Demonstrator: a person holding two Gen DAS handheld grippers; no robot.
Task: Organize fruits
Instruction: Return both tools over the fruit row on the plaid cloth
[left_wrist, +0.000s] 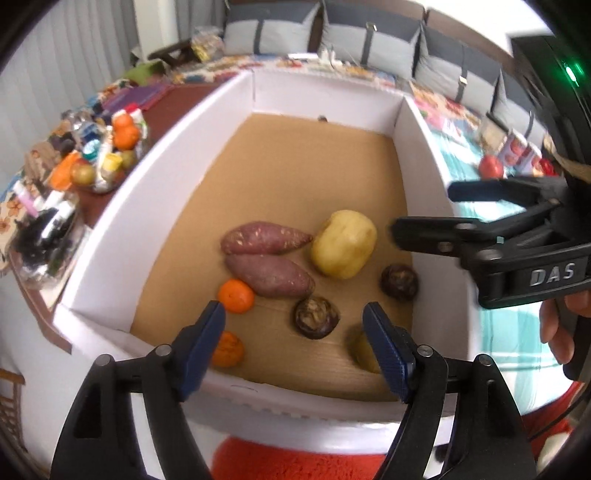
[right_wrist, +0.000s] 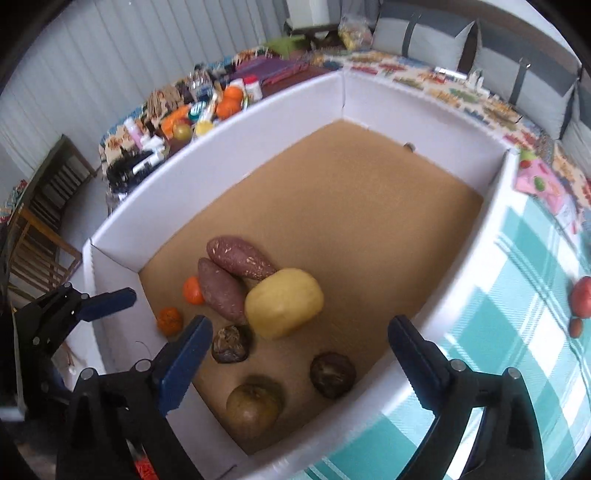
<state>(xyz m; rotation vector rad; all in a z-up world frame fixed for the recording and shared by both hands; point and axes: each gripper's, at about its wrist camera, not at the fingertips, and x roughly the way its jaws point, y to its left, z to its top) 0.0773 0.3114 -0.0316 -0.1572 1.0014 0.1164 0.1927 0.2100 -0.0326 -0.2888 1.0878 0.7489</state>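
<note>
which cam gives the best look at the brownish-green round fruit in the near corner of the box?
Right wrist: the brownish-green fruit shows whole and unobstructed between the open right gripper fingers. Left wrist shows only a blurry sliver behind the left gripper's finger.

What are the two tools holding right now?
Nothing. The left tool and the right tool both stand open above the white box, with no fruit between their fingers.

White-walled box (right_wrist: 258, 122) with brown floor: two purple sweet potatoes (right_wrist: 227, 282) side by side, touching; a yellow potato (right_wrist: 283, 302) beside them; two oranges (right_wrist: 181, 306) near the corner; two dark round fruits (right_wrist: 282, 354); one greenish-brown fruit (right_wrist: 254, 406) nearest.
</note>
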